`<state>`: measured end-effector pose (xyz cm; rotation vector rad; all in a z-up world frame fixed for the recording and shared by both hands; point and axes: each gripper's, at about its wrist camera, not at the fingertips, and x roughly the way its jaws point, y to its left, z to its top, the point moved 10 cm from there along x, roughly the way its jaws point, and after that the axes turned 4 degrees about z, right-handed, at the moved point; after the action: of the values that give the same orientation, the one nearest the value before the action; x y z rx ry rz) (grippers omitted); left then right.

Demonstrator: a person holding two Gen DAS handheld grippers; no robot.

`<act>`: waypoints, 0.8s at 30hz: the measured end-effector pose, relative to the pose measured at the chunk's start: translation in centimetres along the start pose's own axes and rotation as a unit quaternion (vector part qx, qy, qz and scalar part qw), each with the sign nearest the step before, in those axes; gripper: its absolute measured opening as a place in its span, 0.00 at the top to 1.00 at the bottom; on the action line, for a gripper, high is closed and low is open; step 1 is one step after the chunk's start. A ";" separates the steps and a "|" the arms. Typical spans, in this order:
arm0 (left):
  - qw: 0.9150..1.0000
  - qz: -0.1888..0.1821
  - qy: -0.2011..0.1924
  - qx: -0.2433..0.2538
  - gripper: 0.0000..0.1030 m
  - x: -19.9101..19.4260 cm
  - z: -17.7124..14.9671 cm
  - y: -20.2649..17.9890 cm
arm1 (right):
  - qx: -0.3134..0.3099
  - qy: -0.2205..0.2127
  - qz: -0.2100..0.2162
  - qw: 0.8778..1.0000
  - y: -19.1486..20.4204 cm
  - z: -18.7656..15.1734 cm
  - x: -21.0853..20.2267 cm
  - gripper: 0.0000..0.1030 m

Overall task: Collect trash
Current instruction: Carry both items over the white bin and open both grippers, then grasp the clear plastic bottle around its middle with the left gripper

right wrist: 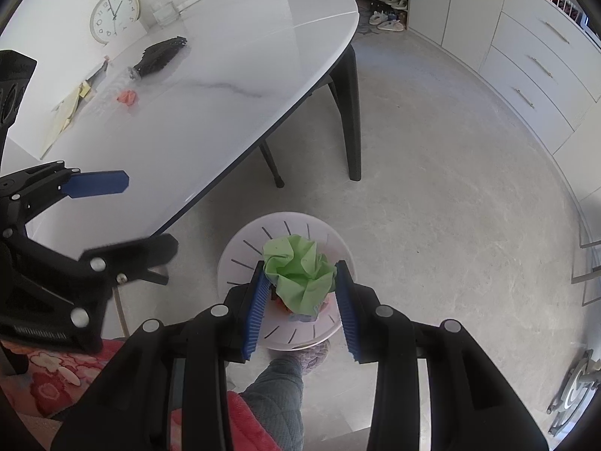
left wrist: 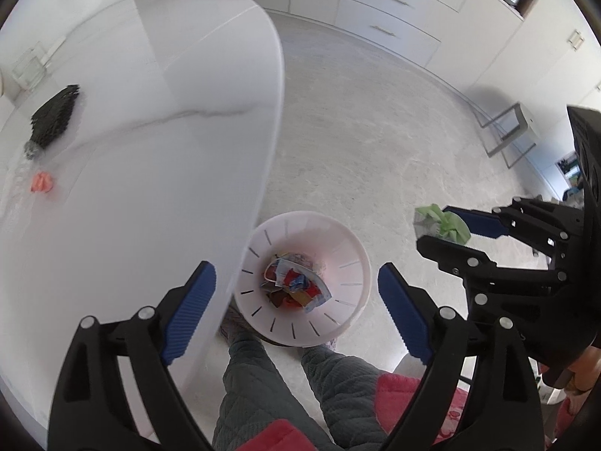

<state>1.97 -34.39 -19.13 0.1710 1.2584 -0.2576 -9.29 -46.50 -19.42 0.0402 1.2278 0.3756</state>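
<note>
My right gripper [right wrist: 302,282] is shut on a crumpled green paper [right wrist: 298,274] and holds it above the white slotted trash bin [right wrist: 233,251] on the floor. It also shows at the right of the left wrist view [left wrist: 432,225] with the green paper [left wrist: 450,225]. The bin [left wrist: 353,259] holds several colourful wrappers [left wrist: 296,285]. My left gripper [left wrist: 296,293] is open and empty, over the bin and the table edge. An orange crumpled scrap [right wrist: 127,97] lies on the white marble table [right wrist: 225,112]; it also shows in the left wrist view [left wrist: 42,182].
On the table are a black brush-like object [right wrist: 161,54], a clock [right wrist: 114,15], a clear container [right wrist: 165,9] and papers [right wrist: 67,112]. Black chair legs [right wrist: 353,112] stand under the table. White drawers [right wrist: 541,64] line the far wall. The person's legs [left wrist: 285,376] are beside the bin.
</note>
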 end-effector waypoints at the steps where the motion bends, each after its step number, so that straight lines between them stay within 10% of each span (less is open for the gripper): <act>1: 1.000 0.003 -0.002 -0.004 0.17 -0.1 0.0 0.3 | -0.001 0.002 0.003 1.000 0.2 0.0 0.2 0.64; 3: 1.000 0.012 -0.009 -0.020 0.15 -0.6 0.2 1.7 | -0.009 0.009 0.017 1.000 0.9 -0.1 0.9 0.58; 5: 0.999 0.022 -0.018 -0.038 0.12 -1.2 0.5 3.2 | -0.025 0.017 0.016 0.999 1.8 -0.2 1.7 0.21; 7: 0.998 0.032 -0.025 -0.054 0.12 -1.6 0.5 4.7 | -0.038 0.021 -0.003 0.999 2.2 -0.1 2.4 0.07; 24: 0.968 0.151 -0.081 -0.182 0.07 -7.2 1.5 27.4 | -0.064 -0.049 0.025 0.996 11.4 13.2 0.5 0.02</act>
<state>9.06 -7.86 -12.15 0.0230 1.0788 0.2195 0.10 -33.42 -12.68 -0.0217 1.1057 0.4896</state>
